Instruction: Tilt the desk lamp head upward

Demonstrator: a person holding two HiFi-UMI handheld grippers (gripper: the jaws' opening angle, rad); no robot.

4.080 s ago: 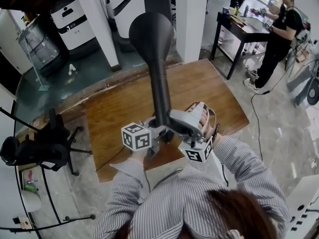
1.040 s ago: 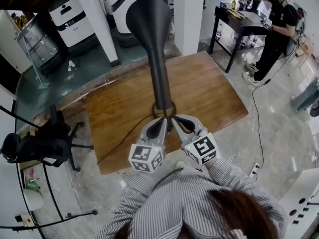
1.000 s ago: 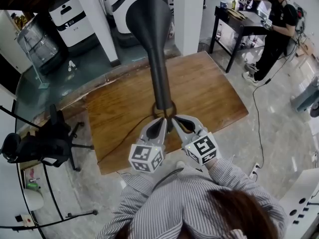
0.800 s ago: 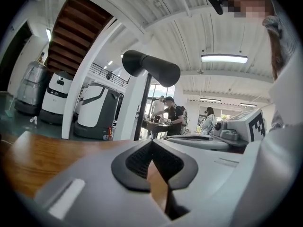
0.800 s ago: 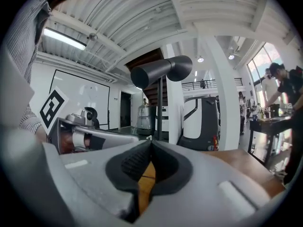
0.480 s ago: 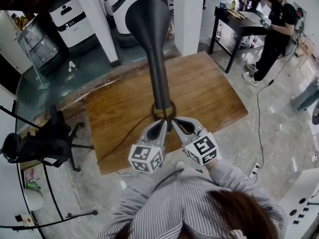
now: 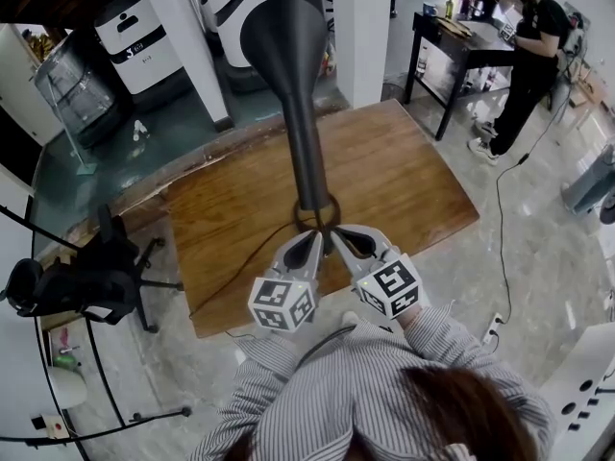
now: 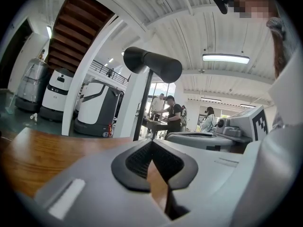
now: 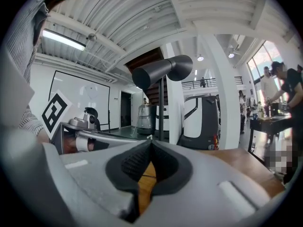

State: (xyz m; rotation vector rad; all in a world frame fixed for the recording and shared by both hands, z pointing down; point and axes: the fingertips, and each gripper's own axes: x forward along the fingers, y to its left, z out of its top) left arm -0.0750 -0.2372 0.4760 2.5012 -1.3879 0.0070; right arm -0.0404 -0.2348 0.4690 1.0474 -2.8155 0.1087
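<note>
Withdrawn since the earlier frame: both grippers, then up against the lamp pole, now lie back toward the person.

Striped sleeves [image 7: 452, 339]: nearest, at the bottom of the head view.

Left gripper [image 7: 309, 241]: jaws closed together, nothing between them.

Right gripper [image 7: 344, 235]: jaws likewise pressed shut and empty. It lies just beside the left gripper, the two converging in a V.

Bench [image 7: 404, 181]: brown wooden top, with a thin dark cable [image 7: 240, 262] running across it toward the near edge.

Desk lamp [image 7: 307, 152]: black.
- Round base [image 7: 298, 215]: on the bench right at the gripper tips; contact cannot be told.
- Pole: upright.
- Cone-shaped head [image 7: 283, 32]: at the top, nearly level in both gripper views.

Black office chair [image 7: 77, 281]: on the floor, left of the bench.

Person in black [image 7: 533, 36]: far right, standing at a dark table [image 7: 461, 56].
</note>
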